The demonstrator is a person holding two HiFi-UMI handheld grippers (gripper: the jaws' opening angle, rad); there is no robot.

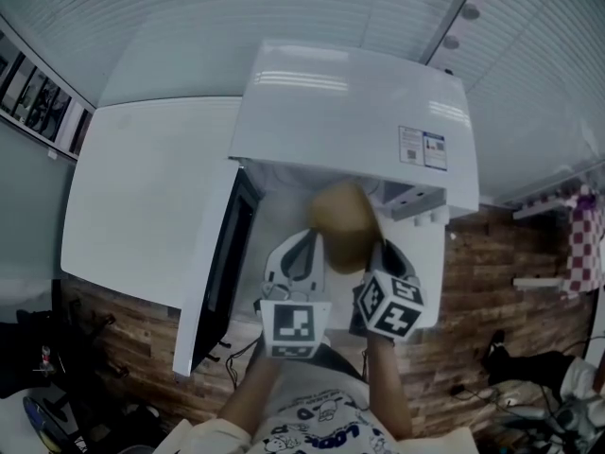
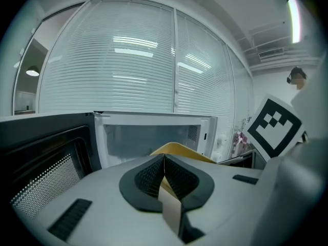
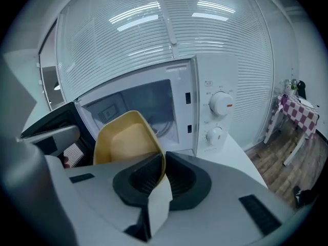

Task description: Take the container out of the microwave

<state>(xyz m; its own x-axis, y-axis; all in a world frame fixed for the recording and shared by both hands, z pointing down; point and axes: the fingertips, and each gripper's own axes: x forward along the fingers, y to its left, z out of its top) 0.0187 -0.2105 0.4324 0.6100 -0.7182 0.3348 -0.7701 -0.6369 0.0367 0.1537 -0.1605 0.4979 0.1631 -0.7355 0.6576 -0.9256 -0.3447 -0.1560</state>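
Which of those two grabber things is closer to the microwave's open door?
Left. The left gripper grips the container on the side toward the door; the right gripper grips its opposite edge, farther away.

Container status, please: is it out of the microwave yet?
Left gripper and right gripper both shut on container rim, opposite sides. Container held just before open microwave, seemingly clear of cavity. Its door swung wide; path clear.

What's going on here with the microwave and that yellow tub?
A person holds a gripper in each hand. The left gripper and the right gripper are both shut on the rim of the yellow container, holding it just in front of the white microwave, whose door stands open.
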